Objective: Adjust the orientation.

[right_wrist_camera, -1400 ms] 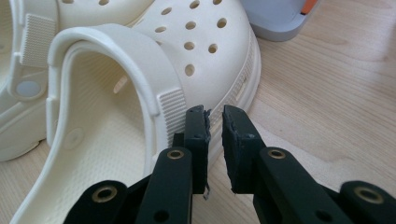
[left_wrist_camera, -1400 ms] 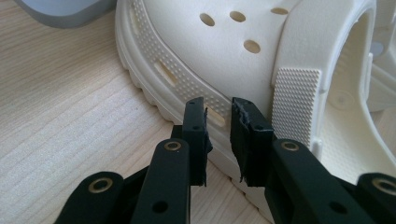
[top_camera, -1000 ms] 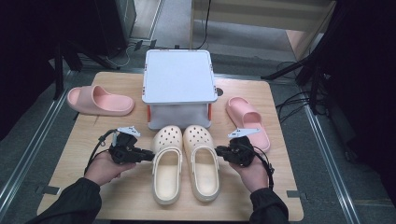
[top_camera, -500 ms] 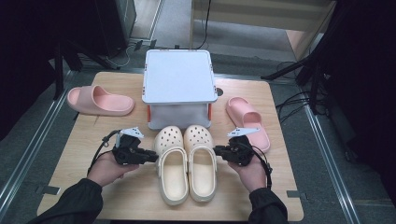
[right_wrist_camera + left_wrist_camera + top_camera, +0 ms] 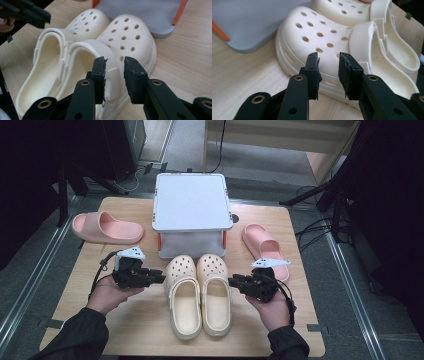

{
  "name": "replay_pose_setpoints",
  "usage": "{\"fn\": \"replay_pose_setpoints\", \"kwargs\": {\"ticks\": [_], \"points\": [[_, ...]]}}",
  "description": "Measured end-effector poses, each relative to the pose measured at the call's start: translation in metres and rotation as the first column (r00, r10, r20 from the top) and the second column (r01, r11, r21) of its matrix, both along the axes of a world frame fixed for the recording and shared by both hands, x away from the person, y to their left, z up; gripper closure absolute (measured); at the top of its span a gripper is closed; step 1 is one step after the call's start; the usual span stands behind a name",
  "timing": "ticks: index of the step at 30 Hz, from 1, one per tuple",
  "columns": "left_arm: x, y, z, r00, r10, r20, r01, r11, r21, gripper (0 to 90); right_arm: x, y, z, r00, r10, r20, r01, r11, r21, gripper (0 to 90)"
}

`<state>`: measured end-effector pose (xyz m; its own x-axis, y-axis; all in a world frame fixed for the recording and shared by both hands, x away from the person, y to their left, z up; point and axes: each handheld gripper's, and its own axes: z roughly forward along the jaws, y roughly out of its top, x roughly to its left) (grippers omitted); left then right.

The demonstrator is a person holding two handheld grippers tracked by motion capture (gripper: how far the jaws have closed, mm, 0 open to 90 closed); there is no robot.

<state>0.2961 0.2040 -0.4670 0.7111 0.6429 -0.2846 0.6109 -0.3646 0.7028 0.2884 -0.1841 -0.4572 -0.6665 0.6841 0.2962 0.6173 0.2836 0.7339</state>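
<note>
Two cream clogs lie side by side, toes toward the grey box, the left clog [image 5: 182,297] touching the right clog [image 5: 215,292]. My left gripper [image 5: 161,276] hovers just off the left clog's outer side [image 5: 317,32]. Its jaws have just been opening and stand open [image 5: 329,65] with nothing between them. My right gripper [image 5: 232,281] sits just off the right clog's outer side [image 5: 125,35]. Its jaws have also just been opening and stand open [image 5: 114,68], with the heel strap behind the gap and the pads clear of it.
A grey lidded box [image 5: 190,207] with orange corners stands right behind the clogs' toes. One pink slide [image 5: 105,227] lies at the table's left, another [image 5: 262,245] at the right. Bare wood lies along the table's front edge [image 5: 150,340].
Both grippers have come off the clogs' sides and risen a little, with their jaws wider apart. The two clogs now lie tight together where a small gap showed a second ago.
</note>
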Motion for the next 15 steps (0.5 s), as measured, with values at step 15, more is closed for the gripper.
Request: {"fn": "replay_pose_setpoints", "kwargs": {"ticks": [15], "points": [[0.023, 0.008, 0.035, 0.9992, 0.011, -0.037, -0.011, 0.9996, -0.025, 73.4, -0.036, 0.03, 0.001, 0.9974, 0.07, -0.02, -0.07, 0.997, -0.01, 56.2]]}}
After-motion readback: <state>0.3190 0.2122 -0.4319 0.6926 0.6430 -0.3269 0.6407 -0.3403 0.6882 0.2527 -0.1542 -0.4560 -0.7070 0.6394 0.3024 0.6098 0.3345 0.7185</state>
